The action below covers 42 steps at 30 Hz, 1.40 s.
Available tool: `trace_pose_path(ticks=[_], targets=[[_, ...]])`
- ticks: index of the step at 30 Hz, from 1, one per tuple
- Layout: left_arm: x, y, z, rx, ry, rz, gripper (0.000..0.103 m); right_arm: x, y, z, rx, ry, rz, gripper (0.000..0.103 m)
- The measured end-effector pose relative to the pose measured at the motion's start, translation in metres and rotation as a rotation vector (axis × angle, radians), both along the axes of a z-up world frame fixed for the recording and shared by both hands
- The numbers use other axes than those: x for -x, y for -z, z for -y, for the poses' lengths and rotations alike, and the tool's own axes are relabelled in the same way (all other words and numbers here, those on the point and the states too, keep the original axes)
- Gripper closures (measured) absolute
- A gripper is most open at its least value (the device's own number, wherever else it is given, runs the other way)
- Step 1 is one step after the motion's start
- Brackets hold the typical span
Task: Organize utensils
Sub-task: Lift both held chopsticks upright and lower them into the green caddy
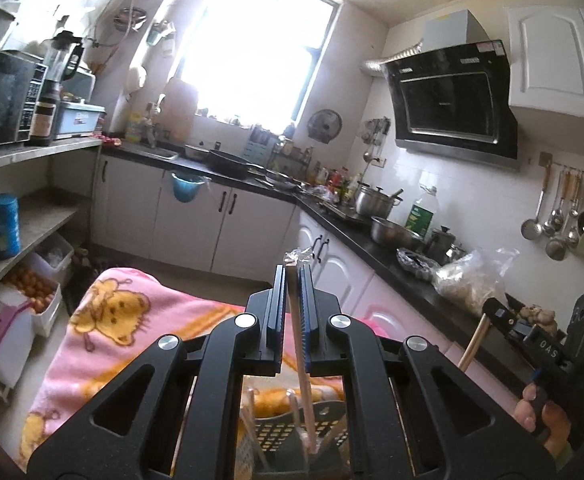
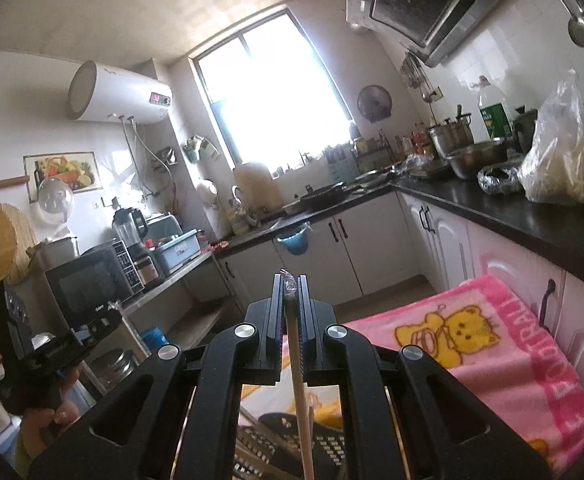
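Observation:
My left gripper (image 1: 292,270) is shut on a pale wooden chopstick (image 1: 301,364) whose top end carries a bit of clear wrap. Its lower end hangs into a grey slotted utensil holder (image 1: 270,426) that holds other chopsticks. My right gripper (image 2: 290,280) is shut on a second pale chopstick (image 2: 301,404), also wrapped at the tip, above a dark slotted holder (image 2: 327,446). In the left wrist view the right gripper (image 1: 491,308) shows at the right, held by a hand (image 1: 543,416), with its chopstick (image 1: 471,346) slanting down. Both holders stand on a pink cartoon blanket (image 1: 124,320).
A dark counter (image 1: 371,240) with pots, bottles and a bag runs along white cabinets (image 1: 228,220) on the right. Shelves (image 1: 32,216) with a microwave (image 1: 0,100) stand on the left. Ladles hang on the wall (image 1: 559,220). The blanket (image 2: 511,352) covers the work surface.

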State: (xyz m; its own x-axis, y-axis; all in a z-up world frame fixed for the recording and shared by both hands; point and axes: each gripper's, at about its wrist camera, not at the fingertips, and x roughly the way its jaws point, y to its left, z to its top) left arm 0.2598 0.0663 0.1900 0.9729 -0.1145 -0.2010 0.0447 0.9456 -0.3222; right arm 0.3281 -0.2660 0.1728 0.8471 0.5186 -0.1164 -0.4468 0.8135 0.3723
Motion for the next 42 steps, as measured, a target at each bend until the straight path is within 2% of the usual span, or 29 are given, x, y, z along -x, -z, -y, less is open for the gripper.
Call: trace_pose_path(ticks=[6, 12, 19, 28, 37, 42], targets=[[0.002, 0.0, -0.016, 0.045, -0.042, 0.019, 0.101, -0.007, 0.003, -0.013, 0.051, 0.033, 0.059, 0.097], [-0.003, 0.0, -0.023, 0.08, -0.053, 0.022, 0.101, -0.019, 0.028, -0.019, 0.068, 0.054, 0.044, 0.097], [-0.018, 0.011, -0.008, 0.06, -0.023, -0.007, 0.101, -0.017, 0.054, -0.021, 0.049, 0.054, 0.055, 0.097], [-0.032, 0.042, 0.006, 0.027, -0.005, -0.074, 0.101, -0.015, 0.07, -0.023, 0.043, 0.045, 0.063, 0.097], [-0.035, 0.066, 0.014, 0.008, 0.004, -0.121, 0.101, -0.012, 0.086, -0.025, -0.013, 0.047, 0.081, 0.097], [-0.037, 0.08, 0.019, 0.0, 0.017, -0.15, 0.101, -0.013, 0.099, -0.031, 0.001, 0.042, 0.075, 0.096]])
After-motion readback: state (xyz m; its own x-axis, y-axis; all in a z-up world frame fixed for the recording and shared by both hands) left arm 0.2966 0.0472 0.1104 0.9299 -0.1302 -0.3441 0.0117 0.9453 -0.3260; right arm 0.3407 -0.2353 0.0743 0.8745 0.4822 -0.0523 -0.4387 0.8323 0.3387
